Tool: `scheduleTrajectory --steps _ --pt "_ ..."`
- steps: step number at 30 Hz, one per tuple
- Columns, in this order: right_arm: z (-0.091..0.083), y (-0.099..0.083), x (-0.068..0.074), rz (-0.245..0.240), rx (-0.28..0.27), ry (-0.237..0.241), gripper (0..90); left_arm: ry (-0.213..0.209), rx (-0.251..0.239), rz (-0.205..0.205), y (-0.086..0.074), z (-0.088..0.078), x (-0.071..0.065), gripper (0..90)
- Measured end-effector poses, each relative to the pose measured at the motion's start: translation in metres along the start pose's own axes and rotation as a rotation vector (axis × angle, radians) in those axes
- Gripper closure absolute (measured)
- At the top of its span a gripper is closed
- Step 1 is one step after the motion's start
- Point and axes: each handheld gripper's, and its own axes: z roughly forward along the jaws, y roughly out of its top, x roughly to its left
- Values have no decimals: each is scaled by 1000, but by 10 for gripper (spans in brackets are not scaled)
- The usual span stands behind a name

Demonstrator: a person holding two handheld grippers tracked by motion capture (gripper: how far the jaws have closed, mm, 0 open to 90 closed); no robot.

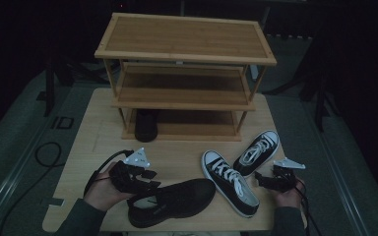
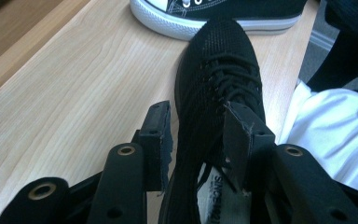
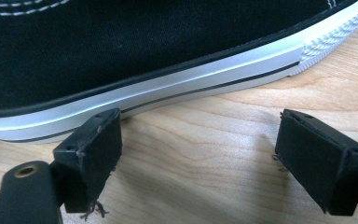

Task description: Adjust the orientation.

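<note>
Left gripper (image 2: 198, 135) clamped on heel end of black shoe (image 2: 219, 70), lying on counter (image 2: 74, 93) near front edge. Right gripper (image 3: 200, 154) spread wide, empty, just beside white-soled sneaker (image 3: 168, 51).

Light wood table (image 1: 88, 142): bamboo rack (image 1: 184, 73), black shoe (image 1: 172, 200), two sneakers (image 1: 230, 183).

Black mesh shoe (image 2: 219, 70); black canvas sneakers (image 1: 230, 183), white soles, laces; tan wooden rack (image 1: 184, 37).
</note>
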Motion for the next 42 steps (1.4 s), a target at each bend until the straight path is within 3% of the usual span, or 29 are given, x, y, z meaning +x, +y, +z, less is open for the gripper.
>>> scheduleTrajectory --steps 18,32,42 --pt "0 0 0 0 0 0 146 -33 54 25 -10 2 -7 617" --pt "0 0 0 0 0 0 147 5 143 36 -6 30 -5 671" --pt "0 0 0 0 0 0 146 -26 157 17 -1 47 -1 727"
